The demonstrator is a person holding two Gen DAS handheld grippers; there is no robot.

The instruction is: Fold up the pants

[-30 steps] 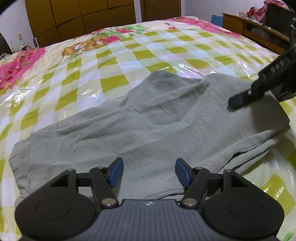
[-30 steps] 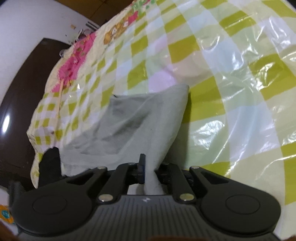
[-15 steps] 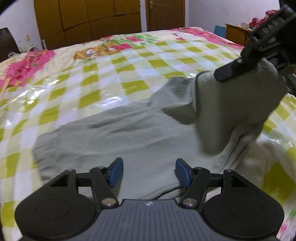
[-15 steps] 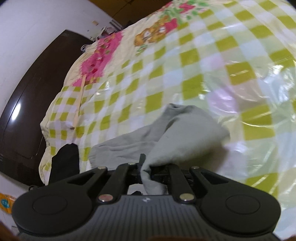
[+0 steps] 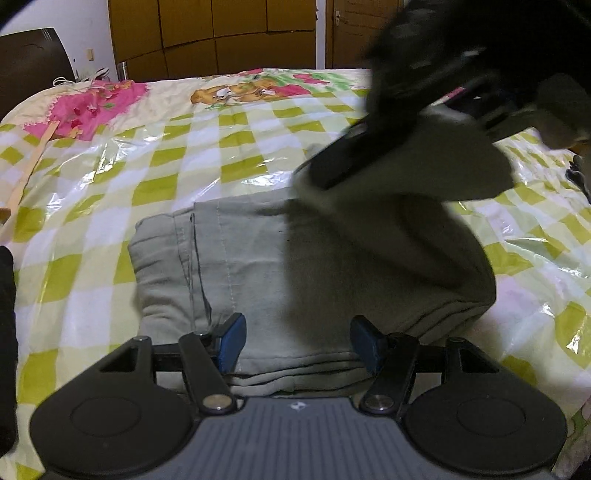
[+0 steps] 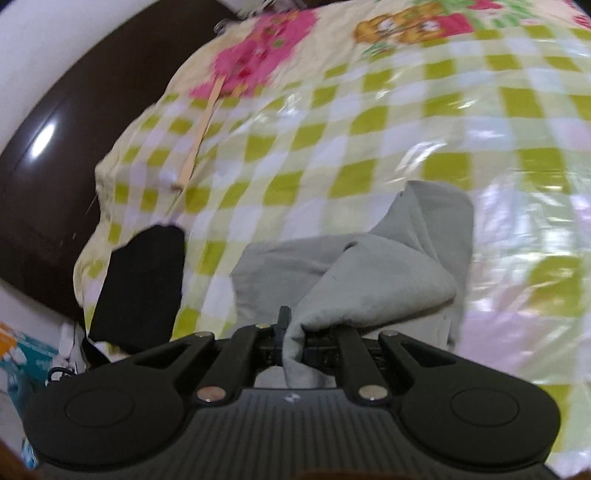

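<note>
Grey-green pants lie on the checked bed cover, with one end lifted and doubled over the rest. My left gripper is open with blue pads, low over the pants' near edge, holding nothing. My right gripper is shut on a bunch of the pants' cloth and holds it above the lower layer. In the left wrist view the right gripper is a blurred black shape at the upper right, with the lifted cloth hanging from it.
The bed cover is yellow-green check under shiny plastic. A thin wooden stick lies near the bed's left edge. A dark headboard and a black object are at the left. Wooden wardrobes stand behind.
My right gripper has carried its end of the pants up and leftward over the rest, doubling them. My left gripper stayed open at the near edge.
</note>
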